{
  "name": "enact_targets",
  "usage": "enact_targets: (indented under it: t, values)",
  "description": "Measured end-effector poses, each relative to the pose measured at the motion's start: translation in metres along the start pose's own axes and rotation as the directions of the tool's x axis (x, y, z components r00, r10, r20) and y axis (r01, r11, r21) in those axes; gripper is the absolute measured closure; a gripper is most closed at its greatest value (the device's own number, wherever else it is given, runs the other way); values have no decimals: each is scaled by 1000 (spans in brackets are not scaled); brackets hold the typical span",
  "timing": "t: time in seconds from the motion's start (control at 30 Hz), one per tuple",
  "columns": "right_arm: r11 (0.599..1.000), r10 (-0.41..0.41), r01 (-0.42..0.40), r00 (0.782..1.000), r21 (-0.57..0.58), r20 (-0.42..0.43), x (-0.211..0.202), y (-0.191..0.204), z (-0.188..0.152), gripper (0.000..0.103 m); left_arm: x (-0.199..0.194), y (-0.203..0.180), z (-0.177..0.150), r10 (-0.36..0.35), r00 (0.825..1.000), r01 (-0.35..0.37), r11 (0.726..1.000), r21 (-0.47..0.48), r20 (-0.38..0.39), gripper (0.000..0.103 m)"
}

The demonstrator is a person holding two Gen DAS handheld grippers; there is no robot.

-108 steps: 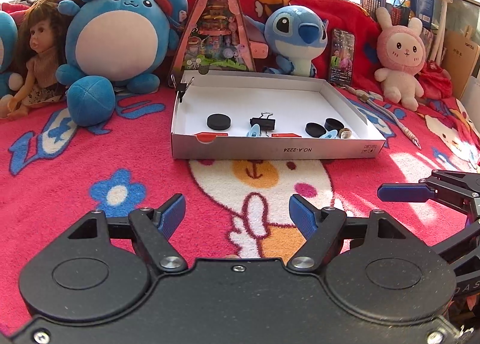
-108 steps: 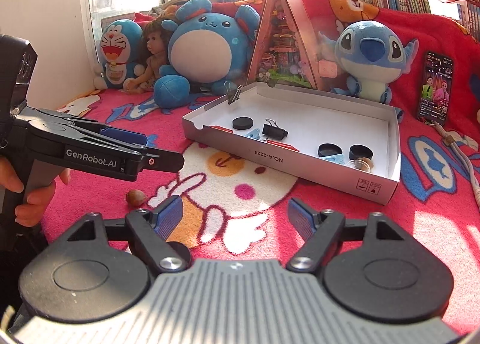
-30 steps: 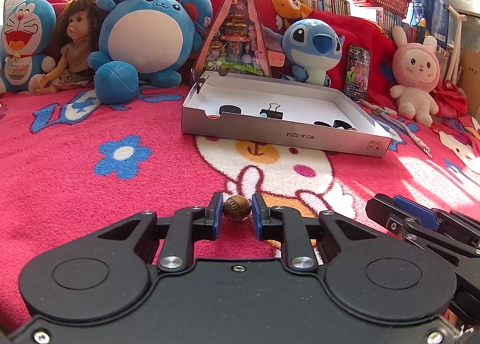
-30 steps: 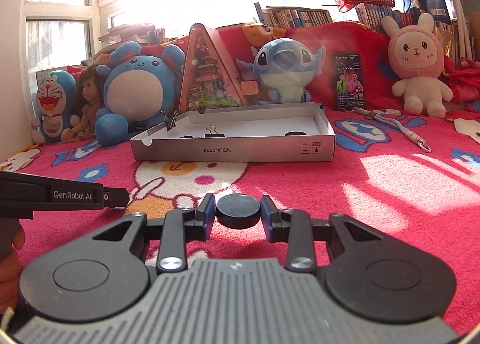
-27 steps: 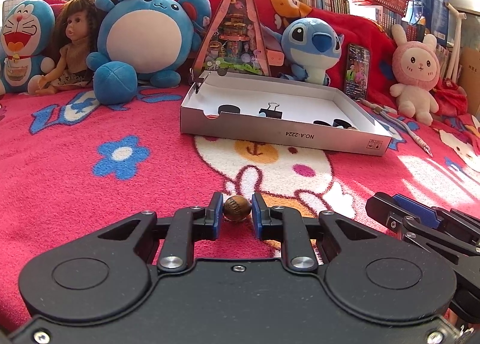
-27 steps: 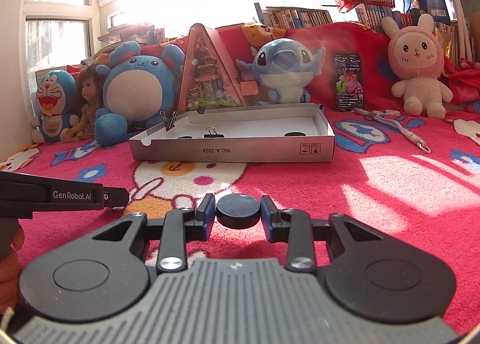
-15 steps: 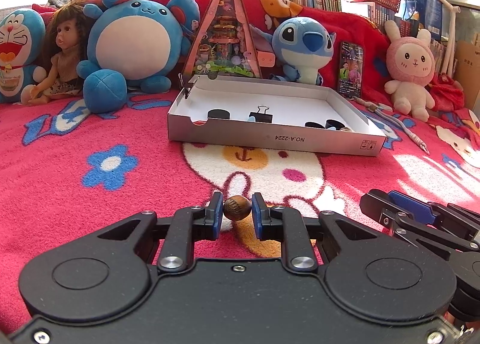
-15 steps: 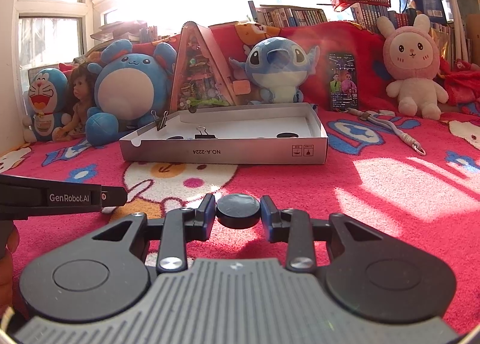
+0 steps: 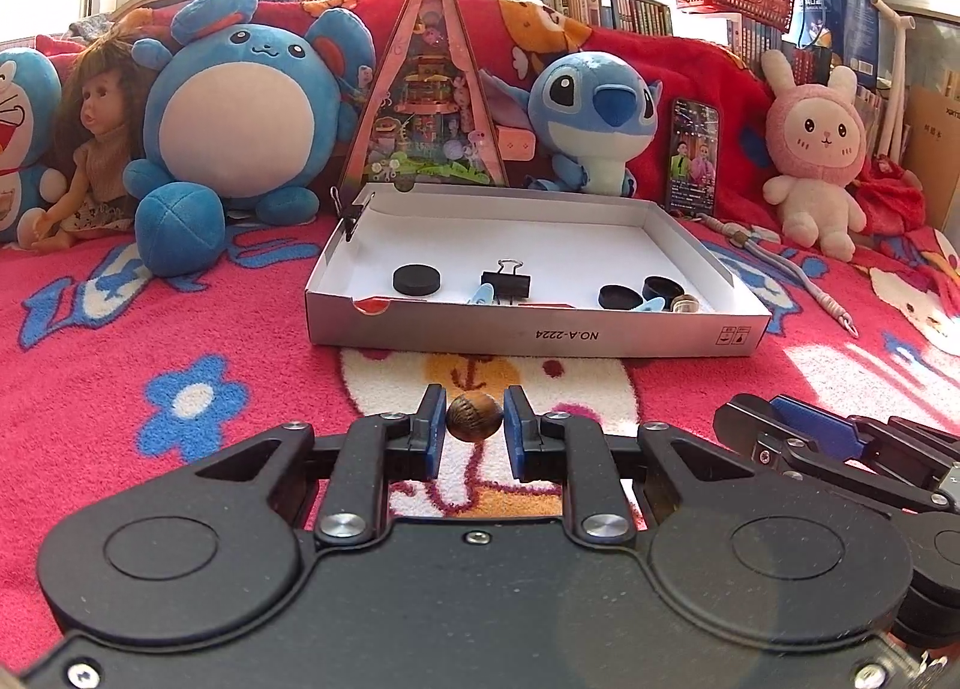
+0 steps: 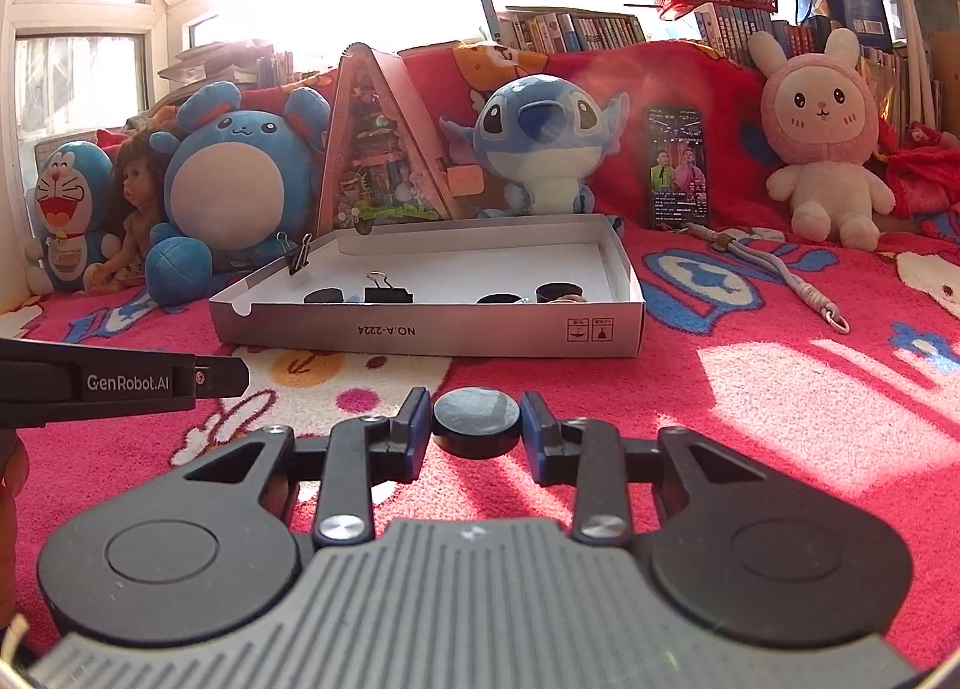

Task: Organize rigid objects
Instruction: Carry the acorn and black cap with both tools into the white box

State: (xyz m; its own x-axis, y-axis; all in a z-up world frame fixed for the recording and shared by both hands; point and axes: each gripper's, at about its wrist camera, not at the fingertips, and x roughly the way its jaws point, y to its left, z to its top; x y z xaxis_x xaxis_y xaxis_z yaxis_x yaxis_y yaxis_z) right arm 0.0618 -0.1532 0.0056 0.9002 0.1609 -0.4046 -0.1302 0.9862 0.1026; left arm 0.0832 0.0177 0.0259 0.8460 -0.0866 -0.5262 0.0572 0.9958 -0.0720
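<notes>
Red cartoon-print blanket [image 9: 120, 341] covers the whole surface; plush toys line the far edge. Shallow white box [image 9: 534, 329] sits mid-scene, open top, label facing near. Inside it: black discs [image 9: 416, 279], a black binder clip [image 9: 506, 283], small blue pieces near the front wall. A second binder clip [image 9: 351, 215] grips the box's far-left corner.

Left gripper [image 9: 474, 428] sits near the box's front wall, fingers narrow, pinching a small brown ball [image 9: 474, 416] between the blue pads. Right gripper [image 10: 477, 431] is to its right, fingers narrow around a black disc [image 10: 477, 420]. Both held items are outside the box, above the blanket.
</notes>
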Motion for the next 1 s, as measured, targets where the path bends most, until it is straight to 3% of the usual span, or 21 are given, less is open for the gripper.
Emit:
enact_targets:
  t: [0.57, 0.8, 1.0]
  values:
    - [999, -17, 16, 999, 41, 38, 26, -25, 41, 66, 32, 1, 47, -18, 1000, 17, 1000, 18, 16, 83]
    - [997, -15, 15, 1000, 80, -1, 51, -42, 66, 66, 61, 7, 75, -24, 1000, 24, 1000, 10, -16, 83]
    - [997, 6, -3, 999, 80, -35, 79, -53, 92, 66, 99, 16, 97, -34, 995, 33, 999, -10, -90, 83]
